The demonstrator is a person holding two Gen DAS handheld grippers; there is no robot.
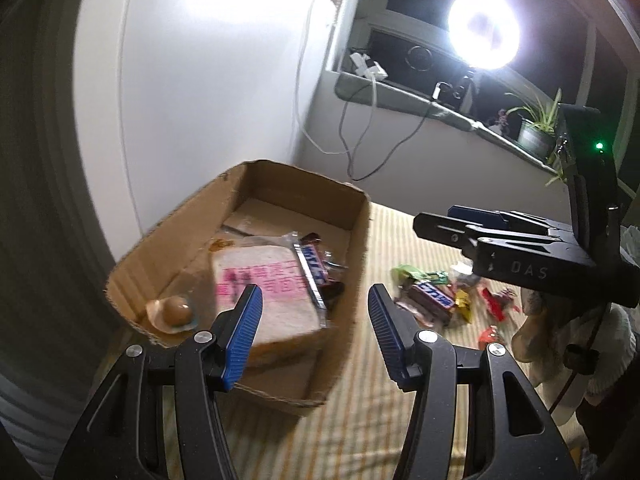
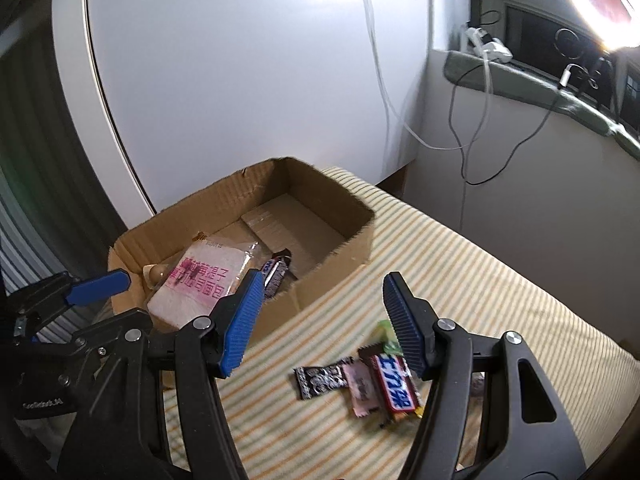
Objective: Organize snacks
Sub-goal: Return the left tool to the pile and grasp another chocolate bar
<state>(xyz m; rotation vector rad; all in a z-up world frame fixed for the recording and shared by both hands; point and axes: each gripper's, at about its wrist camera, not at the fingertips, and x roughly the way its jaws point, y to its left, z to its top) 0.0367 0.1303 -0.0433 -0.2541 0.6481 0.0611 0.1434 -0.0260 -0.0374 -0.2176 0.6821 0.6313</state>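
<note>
An open cardboard box (image 1: pixel 362 236) (image 2: pixel 344 252) stands on a striped cloth. In it lie a wrapped bread slice with pink print (image 1: pixel 264 284) (image 2: pixel 200 284), a dark candy bar (image 1: pixel 314 268) (image 2: pixel 276 274) and a round brown sweet (image 1: pixel 174 310) (image 2: pixel 154 271). My left gripper (image 1: pixel 314 300) is open and empty above the box's near end. My right gripper (image 2: pixel 320 284) (image 1: pixel 464 226) is open and empty, above the cloth beside the box. A pile of loose snacks (image 1: pixel 436 300) lies right of the box, with a Snickers bar (image 2: pixel 396 390), a black packet (image 2: pixel 320 380) and a pink packet (image 2: pixel 362 388).
The striped cloth (image 2: pixel 460 280) covers the surface. A white cabinet side (image 2: pixel 240 80) stands behind the box. A windowsill (image 1: pixel 420 104) holds cables, a ring light (image 1: pixel 484 24) and a potted plant (image 1: pixel 536 132).
</note>
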